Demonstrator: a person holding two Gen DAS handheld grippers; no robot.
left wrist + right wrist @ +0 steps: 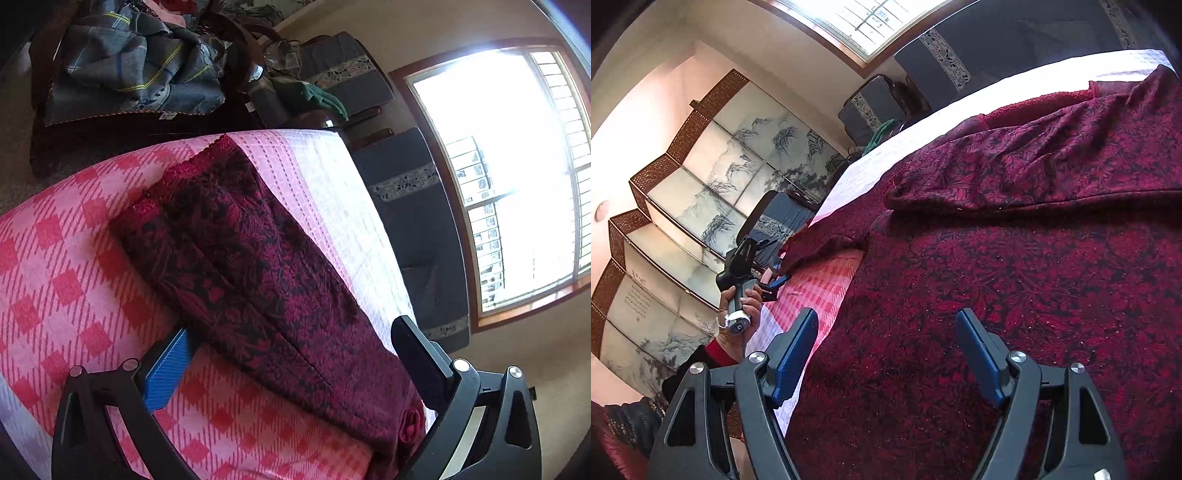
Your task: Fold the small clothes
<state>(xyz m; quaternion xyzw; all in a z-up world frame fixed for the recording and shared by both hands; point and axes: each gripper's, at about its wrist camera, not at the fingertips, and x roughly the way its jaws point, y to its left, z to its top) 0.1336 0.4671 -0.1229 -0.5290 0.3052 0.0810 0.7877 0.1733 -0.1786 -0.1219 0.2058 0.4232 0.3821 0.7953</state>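
A dark red patterned garment point(258, 266) lies on a pink checked cloth point(74, 277) that covers the table. In the left wrist view it is folded into a long strip with a lace edge at the far end. My left gripper point(295, 354) is open, its jaws standing either side of the near end of the garment, which lies between them. In the right wrist view the garment point(997, 277) fills the frame, with a sleeve point(1034, 166) folded across it. My right gripper point(886, 354) is open and empty just above the fabric. My left gripper also shows there point(772, 277), at a corner of the garment.
A chair heaped with grey checked cloth point(136, 62) stands beyond the table. Dark blue cushioned seats point(417, 229) line the window wall point(517, 166). A painted folding screen point(713, 184) stands at the left in the right wrist view. The table's far edge point(886, 147) is in bright sunlight.
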